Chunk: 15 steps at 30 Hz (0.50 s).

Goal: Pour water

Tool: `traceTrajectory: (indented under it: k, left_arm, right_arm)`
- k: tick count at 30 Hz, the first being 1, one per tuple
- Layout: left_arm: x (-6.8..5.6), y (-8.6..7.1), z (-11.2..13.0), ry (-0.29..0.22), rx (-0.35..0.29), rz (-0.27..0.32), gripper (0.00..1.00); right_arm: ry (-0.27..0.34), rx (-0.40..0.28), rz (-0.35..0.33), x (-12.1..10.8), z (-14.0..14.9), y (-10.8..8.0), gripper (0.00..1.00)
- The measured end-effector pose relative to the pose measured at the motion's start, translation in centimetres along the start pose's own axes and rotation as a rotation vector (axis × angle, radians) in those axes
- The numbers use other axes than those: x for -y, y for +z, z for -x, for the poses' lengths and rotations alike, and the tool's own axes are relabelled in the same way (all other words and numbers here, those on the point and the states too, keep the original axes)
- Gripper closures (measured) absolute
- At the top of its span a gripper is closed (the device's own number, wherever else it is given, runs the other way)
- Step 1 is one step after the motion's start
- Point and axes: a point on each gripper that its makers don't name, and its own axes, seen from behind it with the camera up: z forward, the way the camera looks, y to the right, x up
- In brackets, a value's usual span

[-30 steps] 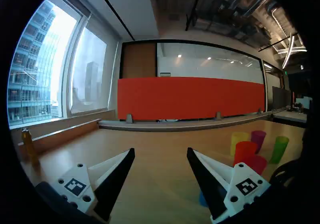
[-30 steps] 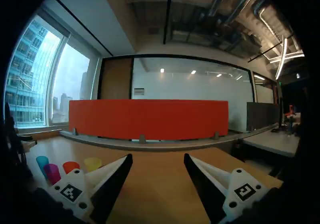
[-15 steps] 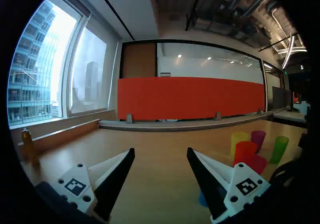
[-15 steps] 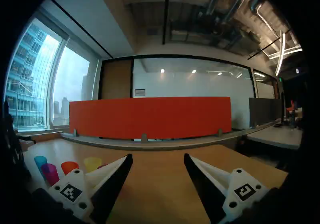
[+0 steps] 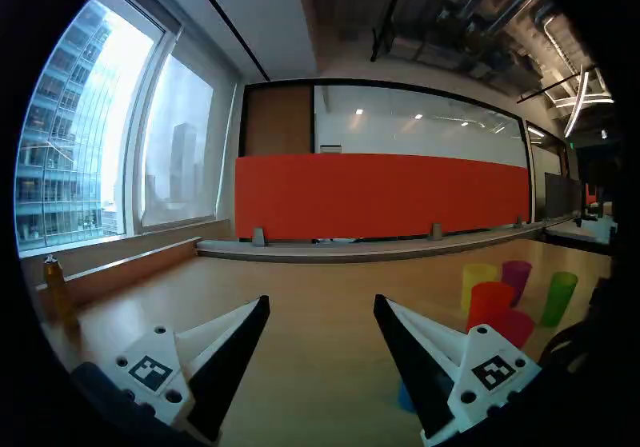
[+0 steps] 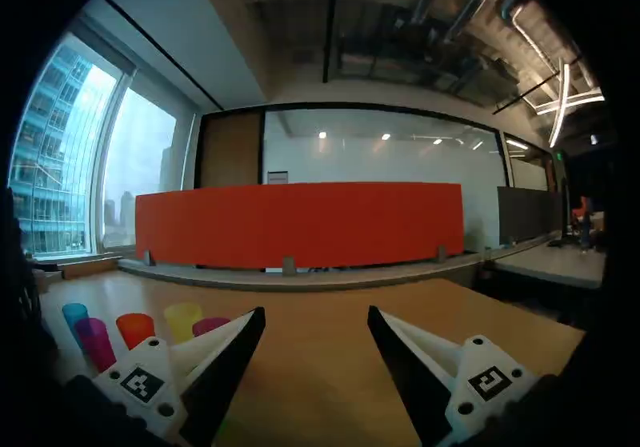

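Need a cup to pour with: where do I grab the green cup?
Grip the green cup across its mid wall, approaching level from its side away from the purple cup. It stands upright, clear of that cup, and seems wider at the rim, so a side pinch should hold.

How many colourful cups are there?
6, in the left gripper view: yellow cup, purple cup, green cup at the back; orange cup, pink cup nearer; blue cup half behind a finger. Others may hide.

Left tool (image 5: 321, 299): two black wedge-shaped fingers (image 5: 232, 359) on white mounts (image 5: 172, 351), each bearing a black-and-white square marker (image 5: 150, 372) and dark screw holes (image 5: 122, 361); right tool (image 6: 316, 311): the same colours, shapes and markings.
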Motion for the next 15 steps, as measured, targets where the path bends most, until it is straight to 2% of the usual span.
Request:
traceTrajectory:
  k: [6, 15]
  left_arm:
    - [0.1, 0.0, 0.0, 0.0, 0.0, 0.0, 0.03]
    - [0.0, 0.0, 0.0, 0.0, 0.0, 0.0, 0.03]
  right_arm:
    - [-0.02, 0.017, 0.004, 0.3, 1.1, 0.3, 0.01]
    - [-0.009, 0.031, 0.008, 0.2, 1.9, 0.4, 0.01]
